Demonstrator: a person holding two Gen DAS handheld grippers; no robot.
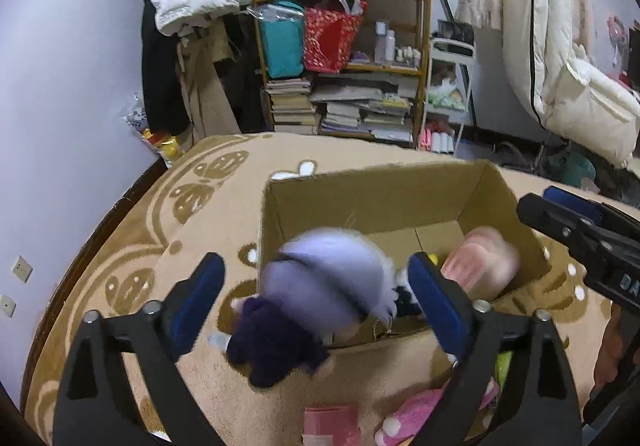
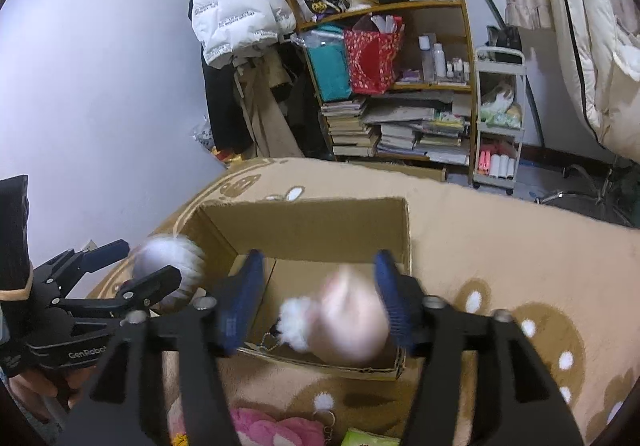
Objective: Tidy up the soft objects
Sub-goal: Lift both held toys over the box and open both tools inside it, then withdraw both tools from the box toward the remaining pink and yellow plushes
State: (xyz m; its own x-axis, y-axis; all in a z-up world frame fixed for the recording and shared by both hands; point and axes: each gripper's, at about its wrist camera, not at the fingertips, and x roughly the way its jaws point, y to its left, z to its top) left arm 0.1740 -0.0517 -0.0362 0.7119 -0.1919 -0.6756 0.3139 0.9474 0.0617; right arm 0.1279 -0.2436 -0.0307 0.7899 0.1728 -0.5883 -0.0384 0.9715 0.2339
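"GenRobot" is showing on the left gripper (image 2: 132, 266); both it and the right gripper (image 2: 320, 286) are angling downward, released, plush toys (image 1: 320, 286) blurring between their fingers above the box (image 2: 304, 222).

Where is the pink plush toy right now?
In the right wrist view the pink plush is blurred between the open right gripper's fingers, over the near end of the cardboard box. In the left wrist view it shows at the box's right side.
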